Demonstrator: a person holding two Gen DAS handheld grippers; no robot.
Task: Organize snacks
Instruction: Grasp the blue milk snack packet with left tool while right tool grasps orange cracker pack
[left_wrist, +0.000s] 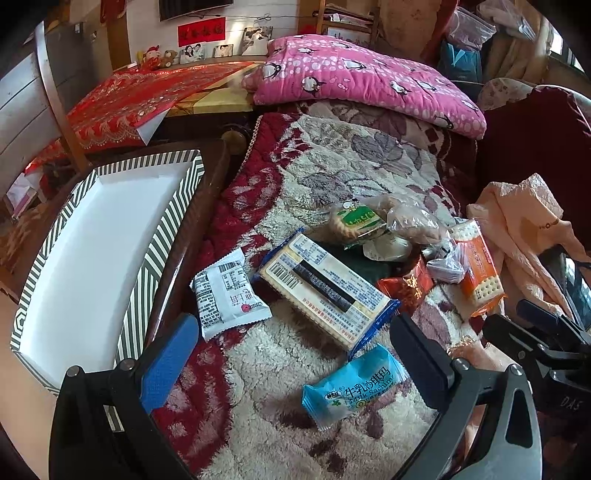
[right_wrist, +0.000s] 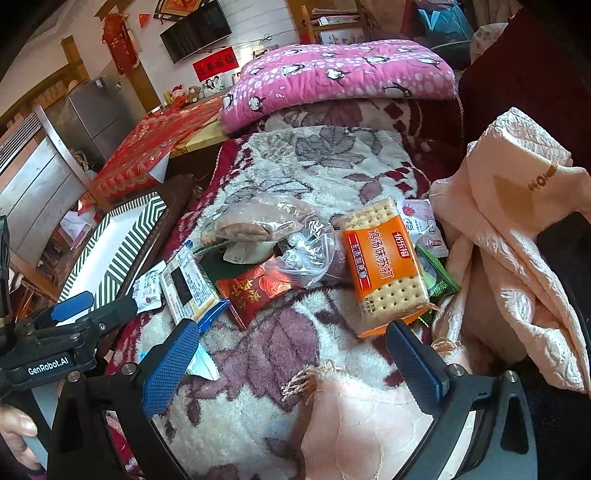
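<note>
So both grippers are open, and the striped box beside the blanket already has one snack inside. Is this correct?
Not quite. The striped box holds no snack; the left wrist view shows its white inside bare. Both the left gripper and the right gripper are open.

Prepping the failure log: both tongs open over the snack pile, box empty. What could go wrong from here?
1. The clear plastic bag drapes over the red packet; grabbing one may drag the other.
2. The striped box sits at the blanket's edge; a nudge could tip it.
3. The blue packet lies flat on shaggy pile, so the left tongs may pinch fibres.
</note>
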